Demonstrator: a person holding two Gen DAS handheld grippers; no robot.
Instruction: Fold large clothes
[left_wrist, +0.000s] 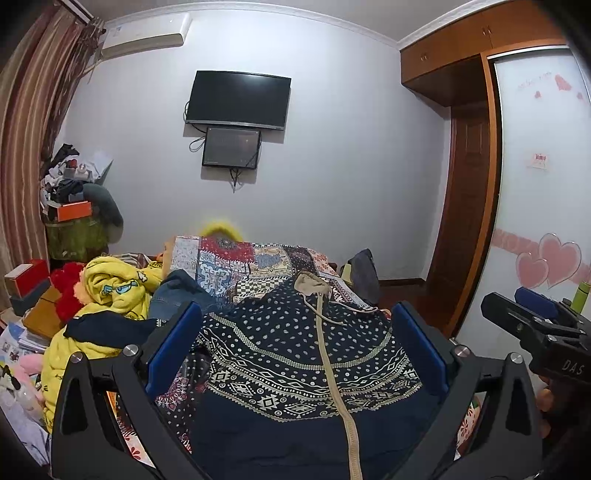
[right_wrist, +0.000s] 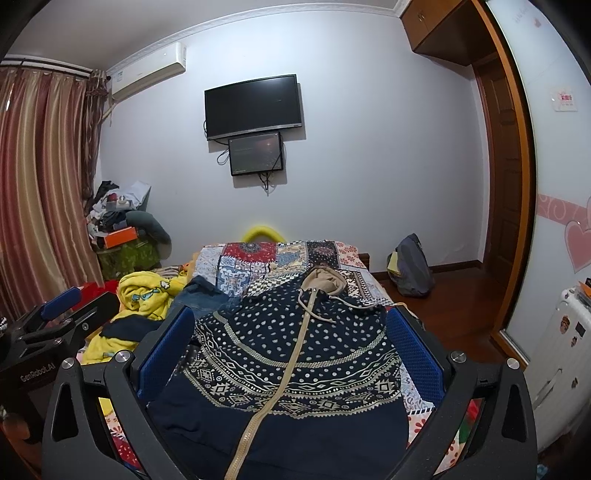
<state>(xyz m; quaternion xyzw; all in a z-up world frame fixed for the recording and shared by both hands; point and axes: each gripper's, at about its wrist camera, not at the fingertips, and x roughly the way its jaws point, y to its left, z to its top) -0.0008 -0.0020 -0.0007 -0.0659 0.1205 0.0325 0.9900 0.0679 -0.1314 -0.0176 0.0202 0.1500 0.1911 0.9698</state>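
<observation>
A navy hooded jacket (left_wrist: 295, 354) (right_wrist: 295, 354) with white dots, patterned bands and a tan zipper lies flat on the patchwork bedspread (left_wrist: 236, 262) (right_wrist: 258, 262), its tan hood (left_wrist: 308, 282) (right_wrist: 323, 280) pointing away. My left gripper (left_wrist: 295, 332) hovers open above the jacket's lower half, blue pads wide apart and empty. My right gripper (right_wrist: 291, 332) hangs open above the same garment, nothing between its pads. The right gripper (left_wrist: 532, 321) also shows at the right edge of the left wrist view, and the left gripper (right_wrist: 66, 314) at the left edge of the right wrist view.
A yellow cartoon-print garment (left_wrist: 114, 291) (right_wrist: 147, 295) and blue jeans (left_wrist: 177, 295) (right_wrist: 201, 295) are heaped on the bed's left. Boxes and clutter (left_wrist: 70, 199) stand by the curtain. A backpack (right_wrist: 412, 267) sits on the wooden floor at right. A wardrobe door (left_wrist: 539, 184) lines the right.
</observation>
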